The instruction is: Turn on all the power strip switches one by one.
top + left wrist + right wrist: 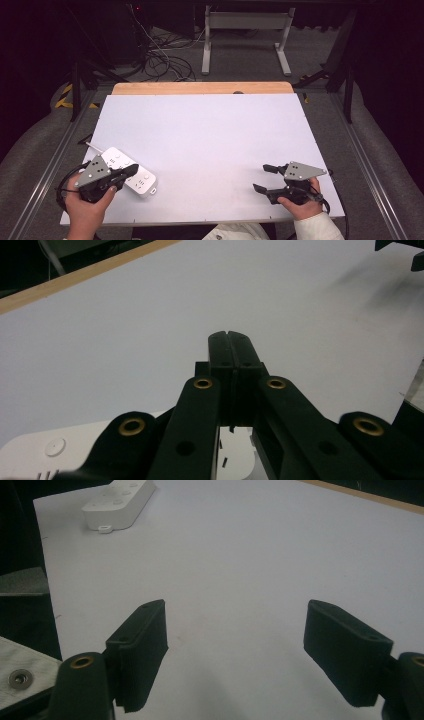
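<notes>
Power strip (pixel 129 172): laid on the table (pixel 210 130) at 8 o'clock.
Left gripper (pixel 131 170): jaws pressed together, nothing pinched, held above the strip.
Right gripper (pixel 263 178): jaws spread, nothing between.

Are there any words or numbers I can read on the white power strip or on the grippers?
None can be read.
Power strip: socket holes and round buttons, no legible words; any print is too small to read.
Left gripper and right gripper: plain black jaws and grey plates with small holes, no writing.
Table: bare white, no label.
</notes>
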{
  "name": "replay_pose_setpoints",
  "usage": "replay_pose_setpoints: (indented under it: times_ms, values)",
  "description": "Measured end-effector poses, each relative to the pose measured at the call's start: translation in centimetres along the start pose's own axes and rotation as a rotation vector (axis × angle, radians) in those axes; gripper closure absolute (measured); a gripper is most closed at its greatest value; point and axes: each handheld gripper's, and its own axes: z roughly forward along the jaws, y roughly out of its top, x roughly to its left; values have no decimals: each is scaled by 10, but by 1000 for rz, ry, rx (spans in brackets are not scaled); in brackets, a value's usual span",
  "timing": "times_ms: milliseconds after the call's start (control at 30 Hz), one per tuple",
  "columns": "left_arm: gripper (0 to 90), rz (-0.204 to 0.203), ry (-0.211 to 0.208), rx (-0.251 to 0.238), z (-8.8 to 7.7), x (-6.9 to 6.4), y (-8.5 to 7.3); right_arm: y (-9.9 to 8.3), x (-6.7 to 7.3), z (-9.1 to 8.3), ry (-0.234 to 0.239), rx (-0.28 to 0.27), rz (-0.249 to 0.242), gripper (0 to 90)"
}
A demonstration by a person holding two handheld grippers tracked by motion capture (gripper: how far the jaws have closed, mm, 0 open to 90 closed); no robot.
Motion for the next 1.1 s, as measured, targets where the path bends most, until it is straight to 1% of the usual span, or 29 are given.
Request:
replay_pose_setpoints:
  times_ms: [67,133,200,300,333,400,500,533,567,633,733,767,800,867,933,967,1000,1033,1100]
  values:
    - [899,-1,0,12,0,2,2,0,0,0,1,0,-1,258]
    - [899,-2,-3,46,2,6,5,0,0,0,1,0,-1,258]
    - [899,2,-6,53,2,8,6,0,0,0,1,0,-1,258]
    - [899,-5,-8,65,3,14,8,0,0,0,2,1,-1,258]
    - [899,-11,-5,63,3,16,9,0,0,0,1,2,-2,258]
    - [899,-21,1,75,3,21,10,0,0,0,2,2,-2,258]
    - [899,-46,6,77,2,28,10,0,0,0,2,3,-2,258]
    - [899,-47,12,81,2,30,10,0,0,0,2,3,-2,258]
    - [899,-59,15,89,2,35,10,0,0,0,2,3,-2,258]
    - [899,-61,21,92,2,37,10,0,0,0,2,3,0,258]
    - [899,-80,33,103,2,44,9,0,0,1,4,3,1,258]
    - [899,-94,36,105,3,46,8,0,0,1,4,3,0,258]
    - [899,-96,40,115,3,49,7,0,0,1,4,3,1,258]
    - [899,-116,45,123,3,53,5,0,0,1,4,4,1,258]
    - [899,-118,61,130,4,58,3,0,0,1,3,4,1,258]
    - [899,-127,65,133,4,60,2,0,0,1,2,3,1,258]
    - [899,-134,80,148,6,65,1,0,0,1,2,4,1,258]
    - [899,-134,80,148,6,65,1,0,0,1,1,6,-2,258]
    - [899,-140,92,158,7,69,-1,0,0,1,1,6,-2,258]
